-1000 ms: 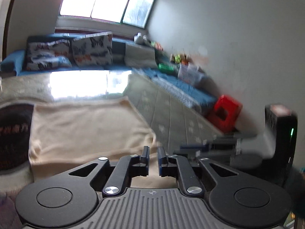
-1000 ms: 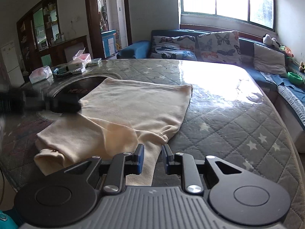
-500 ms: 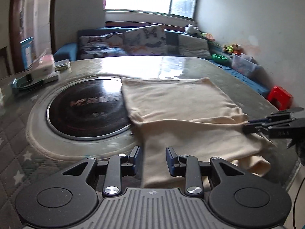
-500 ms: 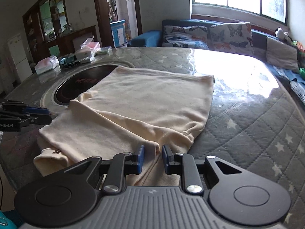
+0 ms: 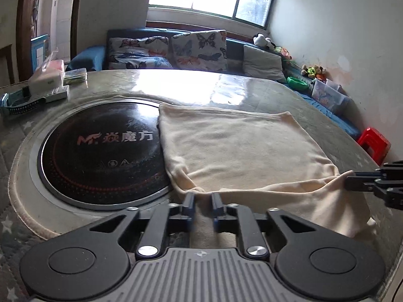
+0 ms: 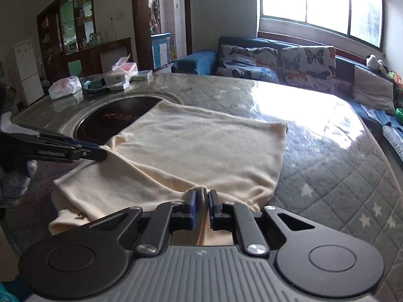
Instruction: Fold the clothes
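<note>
The right claw [image 6: 201,201] is closed on a bunched fold of the cream garment [image 6: 201,151] at its near edge. The left claw [image 5: 202,205] is seen narrowed at the garment's other near corner, cloth between its fingers, though a firm grip cannot be told. The garment is spread on the quilted surface [image 6: 340,176], one side overlapping the round black cooktop [image 5: 100,156].

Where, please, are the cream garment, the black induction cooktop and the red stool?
cream garment [image 5: 239,146], left wrist view, flat middle of the cloth
black induction cooktop [image 5: 100,156], left wrist view, glass centre
red stool [image 5: 374,144], left wrist view, top
</note>
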Available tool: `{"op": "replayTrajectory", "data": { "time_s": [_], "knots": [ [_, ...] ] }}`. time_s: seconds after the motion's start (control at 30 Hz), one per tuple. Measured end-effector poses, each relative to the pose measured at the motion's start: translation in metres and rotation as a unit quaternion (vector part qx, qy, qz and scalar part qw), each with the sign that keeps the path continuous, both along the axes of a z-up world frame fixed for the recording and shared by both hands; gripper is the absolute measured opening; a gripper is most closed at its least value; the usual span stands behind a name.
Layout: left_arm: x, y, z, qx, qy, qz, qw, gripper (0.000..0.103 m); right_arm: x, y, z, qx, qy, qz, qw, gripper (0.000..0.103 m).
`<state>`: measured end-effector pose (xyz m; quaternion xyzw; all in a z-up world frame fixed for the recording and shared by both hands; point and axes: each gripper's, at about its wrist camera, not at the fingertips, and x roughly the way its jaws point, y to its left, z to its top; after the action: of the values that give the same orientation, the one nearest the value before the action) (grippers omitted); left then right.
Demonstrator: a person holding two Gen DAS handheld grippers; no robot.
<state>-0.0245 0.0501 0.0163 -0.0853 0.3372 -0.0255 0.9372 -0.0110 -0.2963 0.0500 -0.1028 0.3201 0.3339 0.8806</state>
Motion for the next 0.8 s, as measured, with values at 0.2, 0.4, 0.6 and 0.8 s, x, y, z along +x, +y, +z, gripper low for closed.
{"op": "replayTrajectory", "data": {
  "time_s": [0.2, 0.4, 0.6, 0.8],
  "knots": [
    [-0.013, 0.006, 0.004, 0.004, -0.017, 0.025, 0.9995, 0.002, 0.001, 0.0, 0.008, 0.012, -0.019, -0.008, 1.0, 0.008],
    [-0.011, 0.011, 0.002, -0.009, -0.009, 0.028, 0.9995, 0.005, 0.02, -0.004, -0.023, -0.009, 0.02, -0.035, 0.999, 0.01],
    [-0.022, 0.004, 0.024, -0.008, -0.031, -0.01, 0.9994, 0.006, 0.003, -0.007, -0.004, -0.004, -0.004, -0.004, 1.0, 0.011],
    [-0.03, -0.025, 0.01, 0.021, -0.011, -0.075, 0.9969, 0.006, -0.016, 0.006, -0.012, -0.032, 0.001, 0.049, 0.998, 0.011]
  ]
}}
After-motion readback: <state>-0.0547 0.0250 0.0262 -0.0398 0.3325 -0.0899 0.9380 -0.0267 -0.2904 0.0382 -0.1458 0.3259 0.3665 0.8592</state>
